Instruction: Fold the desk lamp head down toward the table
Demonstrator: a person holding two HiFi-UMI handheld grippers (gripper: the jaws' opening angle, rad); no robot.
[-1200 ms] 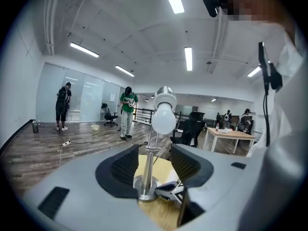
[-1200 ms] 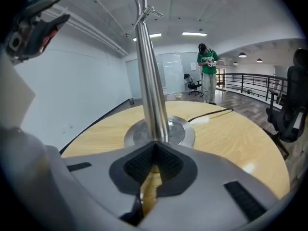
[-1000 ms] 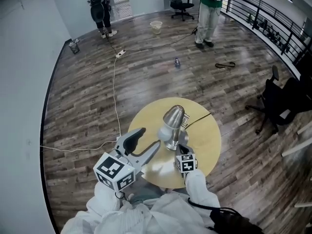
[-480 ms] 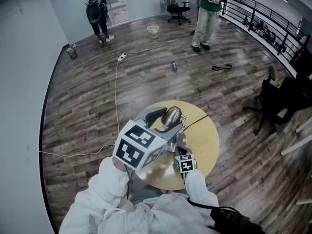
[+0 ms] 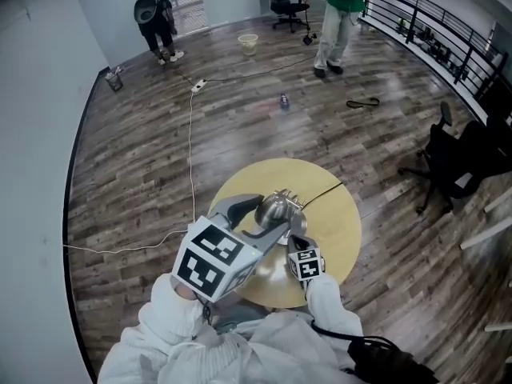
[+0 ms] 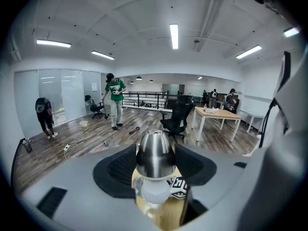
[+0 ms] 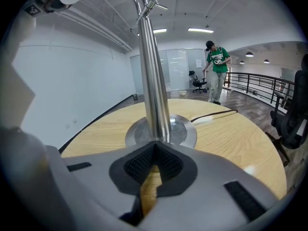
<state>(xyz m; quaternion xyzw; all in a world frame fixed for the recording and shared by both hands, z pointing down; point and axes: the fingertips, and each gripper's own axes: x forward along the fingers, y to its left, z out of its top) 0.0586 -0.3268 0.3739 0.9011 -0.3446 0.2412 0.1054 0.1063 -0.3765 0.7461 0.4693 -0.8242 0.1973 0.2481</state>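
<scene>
A chrome desk lamp stands on a round wooden table (image 5: 336,222). The lamp head (image 5: 274,206) sits between the black pads of my left gripper (image 5: 260,218). In the left gripper view the head (image 6: 155,153) fills the gap, with its white bulb (image 6: 154,194) facing the camera. The jaws stand wide and are closing on it. My right gripper (image 5: 298,242) is shut on the upright pole (image 7: 153,81) just above the round base (image 7: 161,131). Its pads (image 7: 139,165) pinch the pole's foot.
The lamp's dark cord (image 5: 320,194) runs off the table's far edge. A black office chair (image 5: 460,162) stands to the right. A white cable (image 5: 190,150) crosses the wooden floor at left. A person in green (image 5: 336,14) and another person (image 5: 156,18) are far back.
My left gripper came up from the lower left and took the lamp head between its jaws. The head has since tipped lower. The right gripper stayed on the pole.
</scene>
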